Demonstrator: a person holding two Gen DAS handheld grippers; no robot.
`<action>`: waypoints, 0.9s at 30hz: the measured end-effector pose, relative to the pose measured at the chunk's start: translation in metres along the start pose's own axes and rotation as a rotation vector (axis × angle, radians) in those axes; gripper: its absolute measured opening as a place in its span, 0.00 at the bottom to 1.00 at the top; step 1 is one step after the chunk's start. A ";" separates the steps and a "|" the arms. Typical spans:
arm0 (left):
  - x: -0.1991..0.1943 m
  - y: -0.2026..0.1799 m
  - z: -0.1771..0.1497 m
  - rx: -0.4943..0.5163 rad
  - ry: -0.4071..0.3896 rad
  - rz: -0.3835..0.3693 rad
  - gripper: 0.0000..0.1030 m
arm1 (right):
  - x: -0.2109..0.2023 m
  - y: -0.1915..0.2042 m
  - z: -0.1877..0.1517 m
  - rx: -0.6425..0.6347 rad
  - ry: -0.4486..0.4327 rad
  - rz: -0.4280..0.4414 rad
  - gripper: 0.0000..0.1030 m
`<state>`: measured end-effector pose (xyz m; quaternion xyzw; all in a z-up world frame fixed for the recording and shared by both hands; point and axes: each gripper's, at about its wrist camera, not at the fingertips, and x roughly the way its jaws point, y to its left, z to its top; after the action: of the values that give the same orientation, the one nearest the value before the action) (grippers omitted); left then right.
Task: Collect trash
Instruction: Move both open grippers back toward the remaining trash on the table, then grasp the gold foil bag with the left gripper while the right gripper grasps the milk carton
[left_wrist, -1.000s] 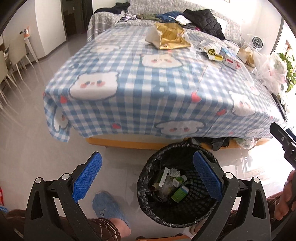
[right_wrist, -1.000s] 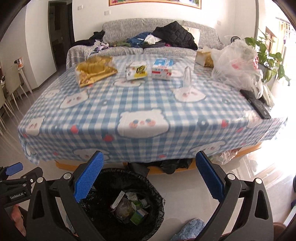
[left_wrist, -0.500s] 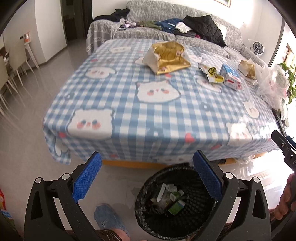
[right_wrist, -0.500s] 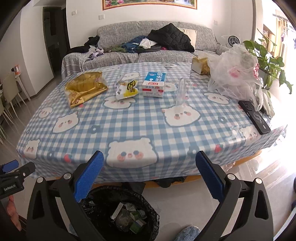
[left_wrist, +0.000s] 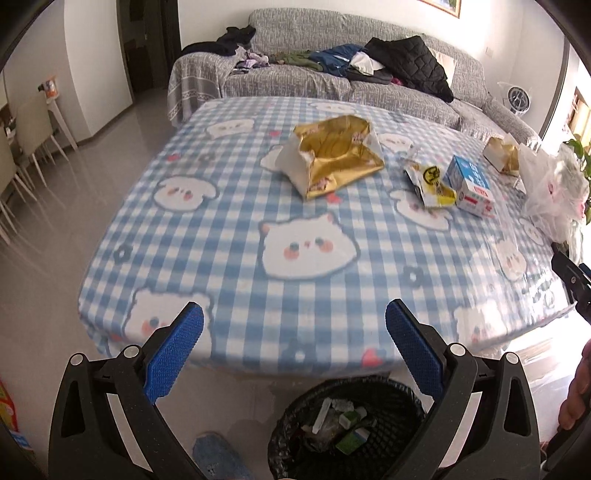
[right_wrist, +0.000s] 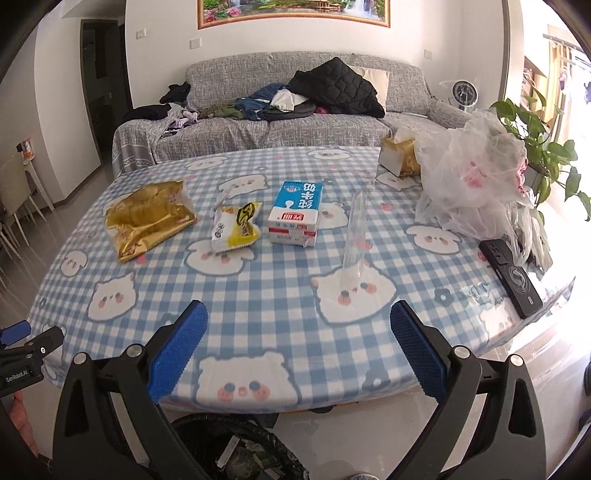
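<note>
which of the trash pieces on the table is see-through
The clear plastic wrapper, lying right of the blue-and-white milk carton; the gold foil bag and yellow snack packet are opaque.

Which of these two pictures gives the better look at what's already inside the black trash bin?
The left wrist view. There the trash bin sits between the open fingers, its mouth facing the camera, with cartons and scraps visible inside. In the right wrist view the bin is cut off at the bottom edge and partly hidden behind the gripper's frame, so only a sliver of its contents shows.

You're in a home living room: a grey sofa (right_wrist: 306, 114) heaped with clothes stands beyond the far edge of the surface (right_wrist: 258, 295), under a framed painting (right_wrist: 293, 13). Dining chairs (left_wrist: 22, 147) line the left wall, and a potted plant (right_wrist: 535, 147) sits past the surface's right edge.
</note>
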<state>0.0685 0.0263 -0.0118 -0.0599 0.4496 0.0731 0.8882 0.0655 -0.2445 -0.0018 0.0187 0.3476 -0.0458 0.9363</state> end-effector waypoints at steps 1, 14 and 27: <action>0.003 -0.001 0.006 0.000 -0.003 0.002 0.94 | 0.006 -0.001 0.004 0.002 0.002 -0.002 0.92; 0.066 -0.004 0.073 0.008 0.014 0.018 0.94 | 0.090 0.001 0.046 0.006 0.060 -0.018 0.92; 0.138 -0.006 0.133 0.001 0.031 0.016 0.94 | 0.162 0.001 0.089 -0.001 0.085 -0.025 0.92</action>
<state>0.2556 0.0543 -0.0445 -0.0570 0.4637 0.0788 0.8806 0.2455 -0.2609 -0.0402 0.0158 0.3873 -0.0567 0.9201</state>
